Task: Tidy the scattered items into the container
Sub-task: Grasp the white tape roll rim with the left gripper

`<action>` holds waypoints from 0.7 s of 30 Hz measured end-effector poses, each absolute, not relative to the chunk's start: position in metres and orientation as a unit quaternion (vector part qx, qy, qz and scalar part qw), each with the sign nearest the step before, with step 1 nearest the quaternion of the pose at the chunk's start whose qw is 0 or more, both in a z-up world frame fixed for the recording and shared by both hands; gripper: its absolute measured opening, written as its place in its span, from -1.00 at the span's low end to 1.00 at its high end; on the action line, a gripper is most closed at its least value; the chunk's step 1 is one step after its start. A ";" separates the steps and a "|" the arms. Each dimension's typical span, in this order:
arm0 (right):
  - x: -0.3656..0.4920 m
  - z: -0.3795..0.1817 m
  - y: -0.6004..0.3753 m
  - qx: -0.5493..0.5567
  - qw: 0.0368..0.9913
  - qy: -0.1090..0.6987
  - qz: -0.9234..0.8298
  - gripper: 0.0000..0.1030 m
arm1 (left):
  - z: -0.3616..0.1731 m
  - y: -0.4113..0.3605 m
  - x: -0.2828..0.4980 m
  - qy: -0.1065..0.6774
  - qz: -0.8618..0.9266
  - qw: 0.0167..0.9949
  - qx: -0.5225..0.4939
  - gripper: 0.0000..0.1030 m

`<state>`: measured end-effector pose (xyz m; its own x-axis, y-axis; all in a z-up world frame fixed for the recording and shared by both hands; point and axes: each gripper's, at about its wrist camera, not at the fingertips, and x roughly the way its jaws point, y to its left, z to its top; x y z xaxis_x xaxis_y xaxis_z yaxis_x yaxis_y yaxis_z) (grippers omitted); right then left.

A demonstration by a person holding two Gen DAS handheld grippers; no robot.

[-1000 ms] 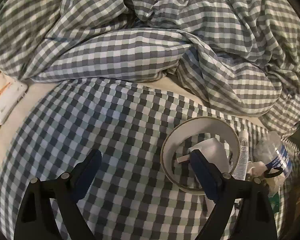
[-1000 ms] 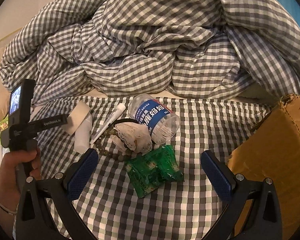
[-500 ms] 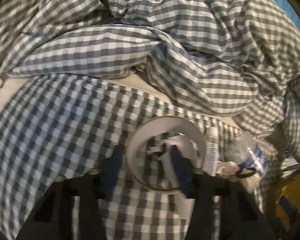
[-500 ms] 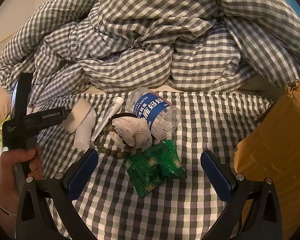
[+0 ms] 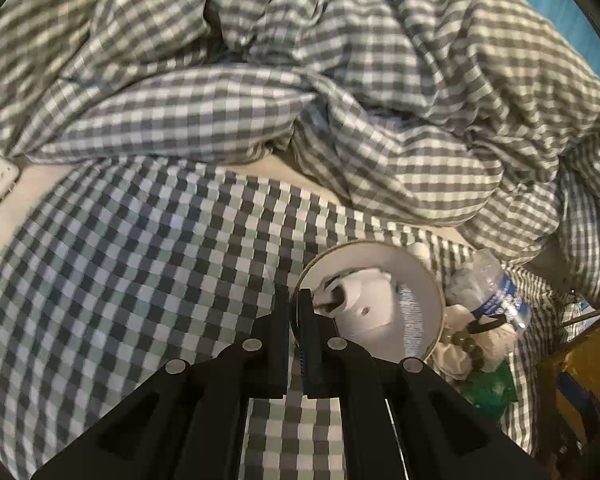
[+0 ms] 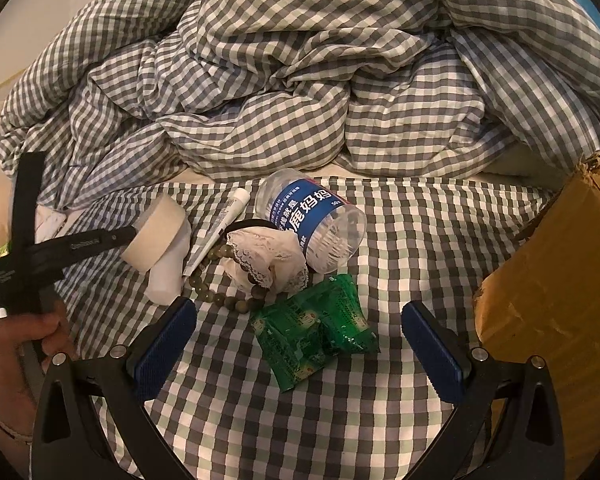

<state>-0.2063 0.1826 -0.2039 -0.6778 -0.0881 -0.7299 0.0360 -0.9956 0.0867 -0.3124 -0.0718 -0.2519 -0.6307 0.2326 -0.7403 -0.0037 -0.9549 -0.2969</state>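
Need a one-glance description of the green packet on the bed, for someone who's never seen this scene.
Start at the cardboard box on the right of the checked bedsheet, then look left to the small pile of clutter. The green foil packet lies flat at the pile's near edge, just below the plastic bottle with the blue label and the bead bracelet. It is the only green, crinkled item there.

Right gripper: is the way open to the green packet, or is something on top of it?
Probably yes. The right gripper is open, and the green packet lies uncovered on the checked sheet between its fingers. The bead bracelet only borders the packet's far edge.
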 end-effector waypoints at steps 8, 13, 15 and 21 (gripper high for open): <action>-0.204 -0.203 0.179 0.399 0.038 -0.036 -0.915 1.00 | -0.220 -0.091 -0.287 -0.124 0.907 0.054 -0.398 -0.94; -0.202 -0.203 0.177 0.398 0.036 -0.028 -0.916 1.00 | -0.200 -0.107 -0.270 -0.121 0.916 0.041 -0.380 -0.94; -0.202 -0.205 0.179 0.400 0.035 -0.025 -0.915 1.00 | -0.193 -0.113 -0.262 -0.118 0.919 0.035 -0.374 -0.94; -0.214 -0.223 0.185 0.422 0.034 -0.018 -0.906 1.00 | -0.181 -0.125 -0.242 -0.103 0.927 0.008 -0.360 -0.94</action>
